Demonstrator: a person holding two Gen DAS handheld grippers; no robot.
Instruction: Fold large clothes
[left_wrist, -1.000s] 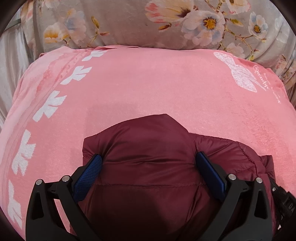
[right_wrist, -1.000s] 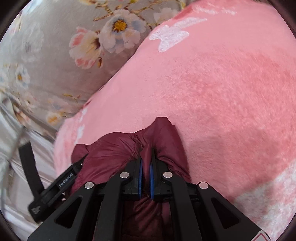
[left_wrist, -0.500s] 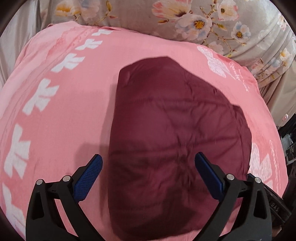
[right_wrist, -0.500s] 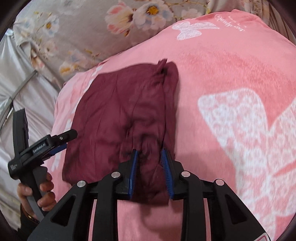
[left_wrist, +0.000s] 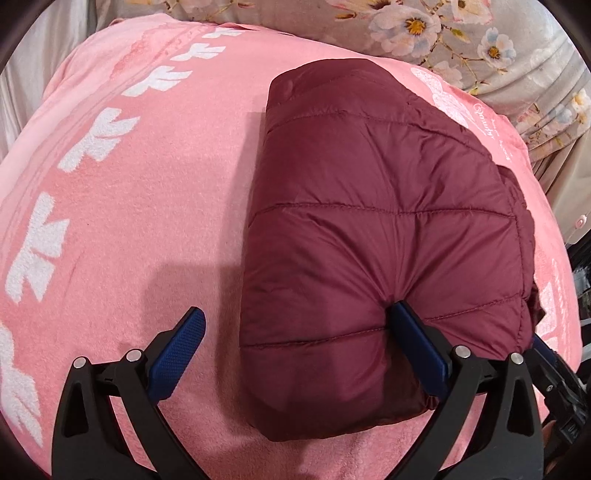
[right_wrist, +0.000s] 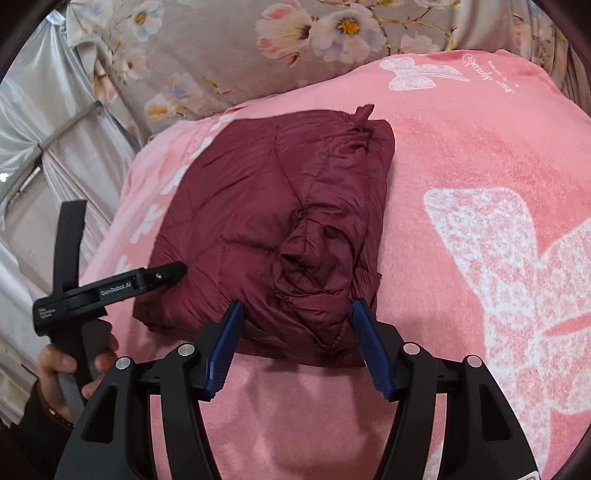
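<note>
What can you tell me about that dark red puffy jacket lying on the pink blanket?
The dark red quilted puffer jacket looks like shiny, padded nylon with stitched seams. It is folded into a thick, roughly square bundle, a bunched sleeve or cuff on top, resting flat on the pink fleece blanket. The left gripper is open, one pad denting its near edge; the right gripper is opening around that edge.

A pink blanket with white butterfly prints covers the bed; a folded maroon puffer jacket lies on it.
</note>
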